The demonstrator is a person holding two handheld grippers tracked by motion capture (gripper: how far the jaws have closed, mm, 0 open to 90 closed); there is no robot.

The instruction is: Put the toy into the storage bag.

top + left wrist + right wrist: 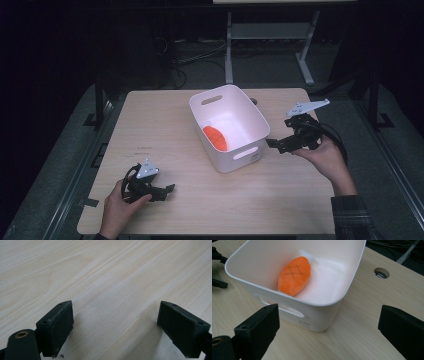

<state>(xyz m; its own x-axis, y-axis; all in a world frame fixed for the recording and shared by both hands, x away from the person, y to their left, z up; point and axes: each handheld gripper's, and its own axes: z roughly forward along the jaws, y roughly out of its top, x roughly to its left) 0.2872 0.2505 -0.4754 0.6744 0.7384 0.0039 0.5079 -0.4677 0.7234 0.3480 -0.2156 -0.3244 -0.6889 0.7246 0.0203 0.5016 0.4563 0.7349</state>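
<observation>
With both hands low at the near edge of the high view, the left gripper (167,190) sits close to the light wood table (165,125) at its near-left corner, held by the person's left hand (117,210). Its 2 jaws are spread wide with nothing between them; the left gripper view has bare wood grain between the pads (58,326).

Right gripper (272,144) is held by the right hand (327,157) on the right side, jaws pointing at the near-right end of the white plastic bin (250,117), just beside it but not touching. Jaws are spread wide and empty; in the right gripper view they frame the bin's handle-slot corner (282,308).

Bin stands upright mid-table, turned at an angle, with 1 cut-out handle on each short end. Inside, an orange plush toy (294,275) with a stitched cross-hatch lies on the bin floor against the left wall, a white strip just beyond it.

Farther back: a cable hole (381,272) in the tabletop behind the bin, then a white desk frame (270,35) and floor cables.
</observation>
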